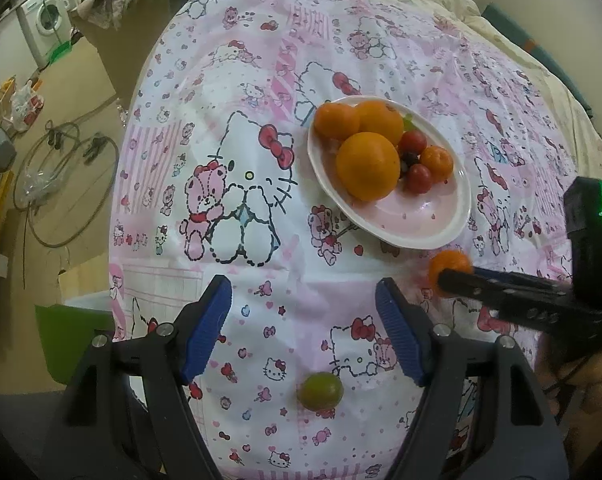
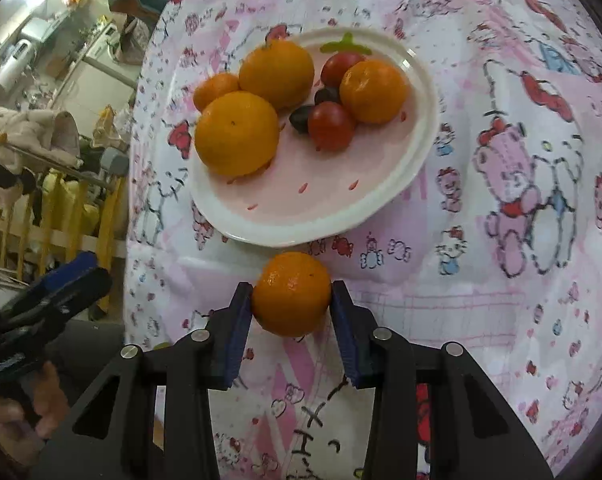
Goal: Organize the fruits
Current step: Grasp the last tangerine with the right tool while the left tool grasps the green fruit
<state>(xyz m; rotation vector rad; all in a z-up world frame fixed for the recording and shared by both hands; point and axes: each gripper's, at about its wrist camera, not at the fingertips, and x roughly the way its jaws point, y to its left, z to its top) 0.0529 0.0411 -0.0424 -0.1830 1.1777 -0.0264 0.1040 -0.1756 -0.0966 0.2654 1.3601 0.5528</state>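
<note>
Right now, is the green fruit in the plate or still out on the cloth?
Out. The green fruit lies on the cloth, short of the plate, beneath the open left hand-held gripper.

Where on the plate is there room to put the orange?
The near half of the plate is bare, between its front rim and the biggest orange. The far half is crowded with oranges and tomatoes. The right gripper holds the small orange.

Right gripper (image 2: 292, 294) clamps an orange (image 2: 291, 293); left gripper (image 1: 303, 336) gapes wide.
</note>
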